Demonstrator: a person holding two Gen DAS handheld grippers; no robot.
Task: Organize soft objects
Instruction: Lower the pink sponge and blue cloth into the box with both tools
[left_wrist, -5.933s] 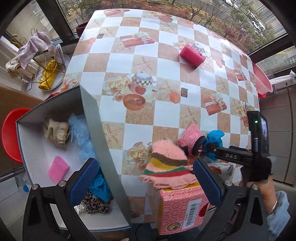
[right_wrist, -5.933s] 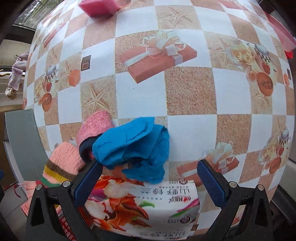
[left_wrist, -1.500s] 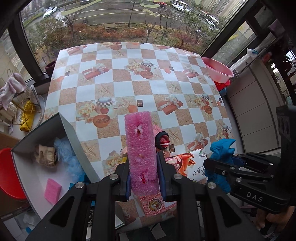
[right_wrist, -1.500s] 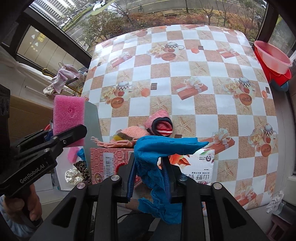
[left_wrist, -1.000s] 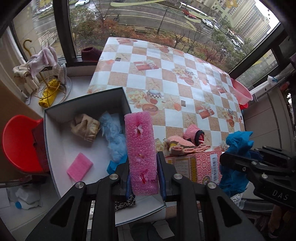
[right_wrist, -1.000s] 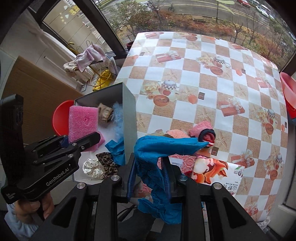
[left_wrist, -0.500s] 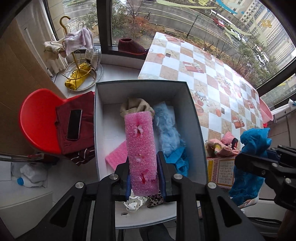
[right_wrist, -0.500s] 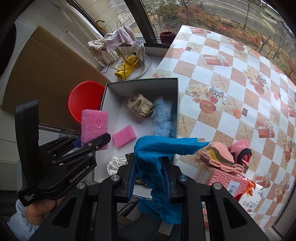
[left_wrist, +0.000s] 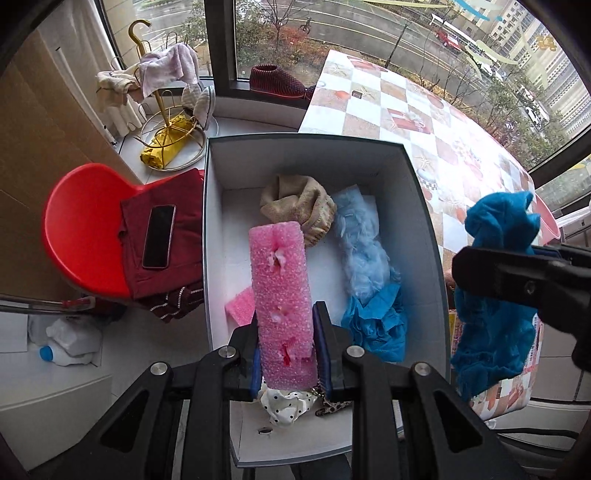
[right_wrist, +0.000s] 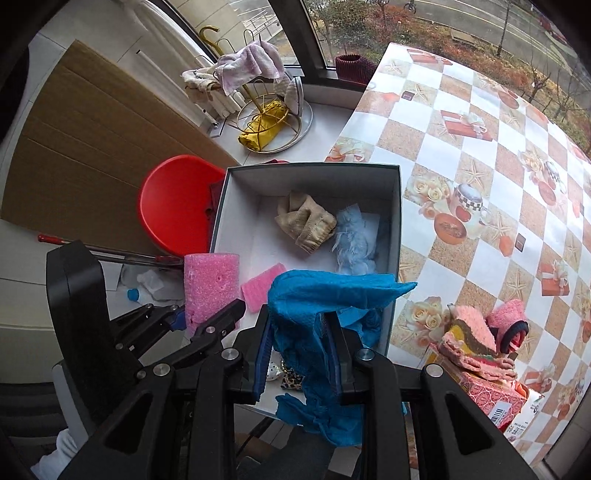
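1. The pink, pitted foam block is pinched near its lower end between your left gripper's fingers, standing upright above the open grey cardboard box. It looks light and springy, so a grip low across its flat sides should hold it without slipping, though it will dent under a hard squeeze.
2. The bright blue fuzzy cloth is clamped between your right gripper's fingers, one flap jutting forward and the rest drooping below. It is limp and will sag and trail, so expect it to drape over the box wall if released off-centre.
3. Both grippers point down and forward at the box, the left just beside the right; your right sits nearer the checkered tabletop.
4. Inside the box lie a beige knit bundle, a pale blue fluffy piece, a small flat pink sponge and crumpled blue fabric.
5. Striped pink knitwear rests on a patterned carton at the tabletop edge, apparently not yet sorted.
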